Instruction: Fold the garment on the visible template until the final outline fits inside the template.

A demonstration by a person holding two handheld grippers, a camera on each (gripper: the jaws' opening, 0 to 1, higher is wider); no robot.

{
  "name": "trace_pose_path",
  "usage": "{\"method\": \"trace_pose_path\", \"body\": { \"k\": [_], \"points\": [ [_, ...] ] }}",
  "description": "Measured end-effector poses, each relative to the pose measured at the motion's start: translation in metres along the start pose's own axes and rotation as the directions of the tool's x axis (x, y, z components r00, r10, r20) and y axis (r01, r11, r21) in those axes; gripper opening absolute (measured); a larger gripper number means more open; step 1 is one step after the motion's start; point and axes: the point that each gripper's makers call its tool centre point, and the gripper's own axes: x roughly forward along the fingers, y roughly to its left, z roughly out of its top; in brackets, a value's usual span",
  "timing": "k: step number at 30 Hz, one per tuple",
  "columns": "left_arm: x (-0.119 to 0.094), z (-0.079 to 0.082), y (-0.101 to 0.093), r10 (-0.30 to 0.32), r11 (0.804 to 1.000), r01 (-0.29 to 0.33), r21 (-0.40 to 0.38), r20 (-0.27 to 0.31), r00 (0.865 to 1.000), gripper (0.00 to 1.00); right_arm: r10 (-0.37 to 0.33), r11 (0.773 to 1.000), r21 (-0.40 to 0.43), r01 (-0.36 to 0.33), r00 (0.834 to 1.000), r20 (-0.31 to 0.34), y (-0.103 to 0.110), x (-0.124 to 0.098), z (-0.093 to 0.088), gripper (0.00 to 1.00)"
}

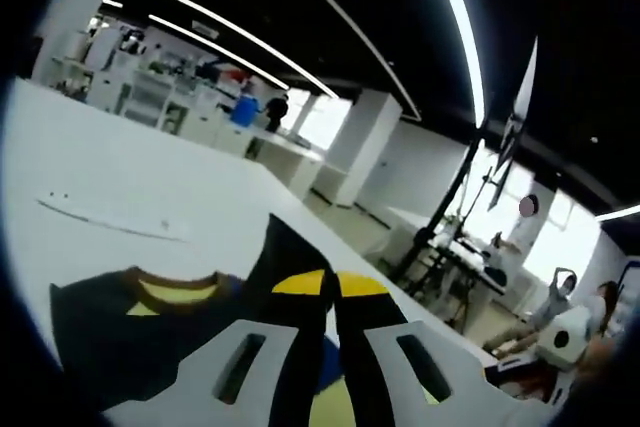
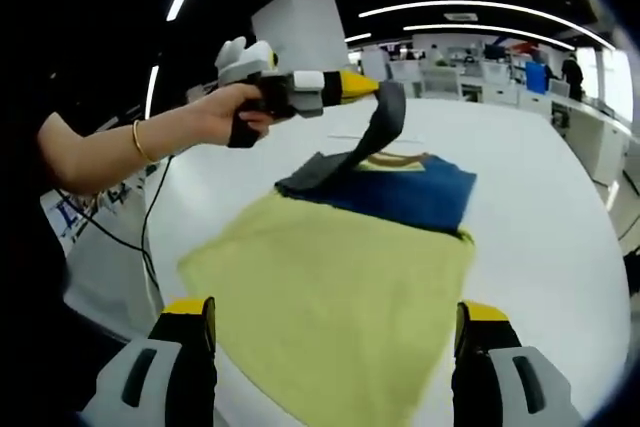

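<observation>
Left tongs lift garment sleeve; right tongs gape

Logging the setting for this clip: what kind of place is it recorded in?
Probably an open-plan lab or workshop. A large white table holds the garment; behind it are long ceiling strip lights, cluttered white workbenches and a tripod stand.
</observation>
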Motion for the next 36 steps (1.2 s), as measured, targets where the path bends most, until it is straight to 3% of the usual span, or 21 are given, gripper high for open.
{"method": "trace_pose_path", "body": {
  "k": [9, 18, 24, 31, 33, 36],
  "points": [
    [0.018, -0.020, -0.017, -0.046, 0.999, 0.045, -0.013, -0.047, 0.998, 0.00, -0.009, 1.000, 0.013, 0.009, 1.000, -0.002, -0.004, -0.003, -0.005, 0.99],
    [0.033, -0.054, -0.027, -0.060, 0.998, 0.059, -0.005, -0.136, 0.989, 0.00, -0.017, 0.999, 0.034, 0.017, 1.000, 0.006, -0.007, -0.004, -0.008, 0.99],
    [0.040, -0.086, -0.026, -0.028, 0.997, 0.044, 0.066, -0.231, 0.972, 0.00, -0.022, 0.999, 0.044, 0.022, 1.000, 0.017, -0.009, -0.005, -0.008, 0.99],
    [0.051, -0.114, -0.031, -0.042, 0.996, 0.064, 0.064, -0.300, 0.953, 0.00, -0.026, 0.998, 0.059, 0.024, 0.999, 0.033, -0.010, -0.004, -0.006, 0.99],
    [0.051, -0.123, -0.038, -0.078, 0.992, 0.106, 0.065, -0.336, 0.939, 0.00, -0.025, 0.998, 0.061, 0.023, 0.999, 0.035, -0.010, -0.003, -0.005, 0.99],
    [0.048, -0.134, -0.039, -0.070, 0.984, 0.128, 0.127, -0.386, 0.920, 0.00, -0.028, 0.998, 0.065, 0.025, 0.999, 0.038, -0.011, -0.003, -0.004, 0.99]
  ]
}}
